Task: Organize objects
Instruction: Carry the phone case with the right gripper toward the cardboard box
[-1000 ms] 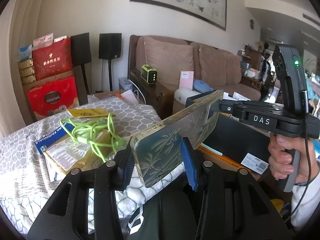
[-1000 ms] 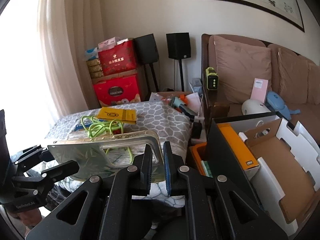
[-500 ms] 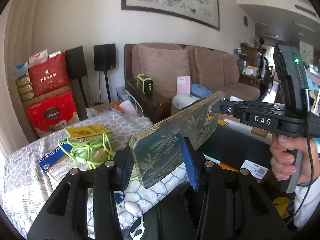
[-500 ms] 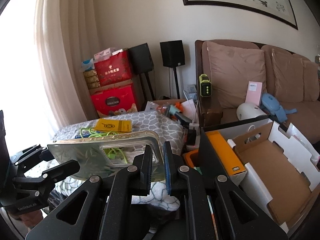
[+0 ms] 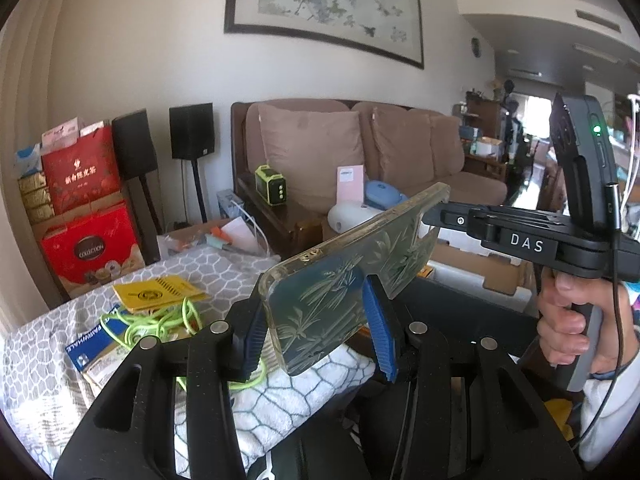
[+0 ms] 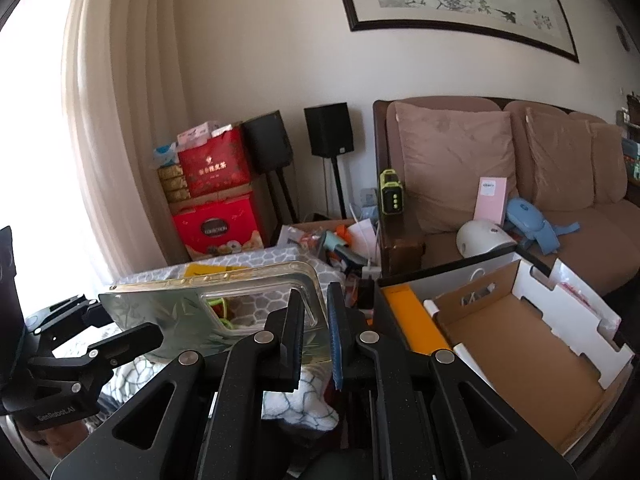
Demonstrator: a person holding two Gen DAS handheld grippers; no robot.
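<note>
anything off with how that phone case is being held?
Yes. The phone case is airborne and tilted, gripped at both ends: left gripper across its width, right gripper on the camera-cutout end. No damage visible.

Brown sofa (image 5: 360, 152), framed painting (image 5: 324, 8), sunlit curtain (image 6: 120, 120)

Both tools have risen together, carrying the phone case (image 5: 352, 276) higher above the honeycomb-patterned blanket (image 5: 240, 264). The green cord (image 5: 160, 322) and yellow booklet (image 5: 160, 292) now sit lower in the left wrist view.
</note>
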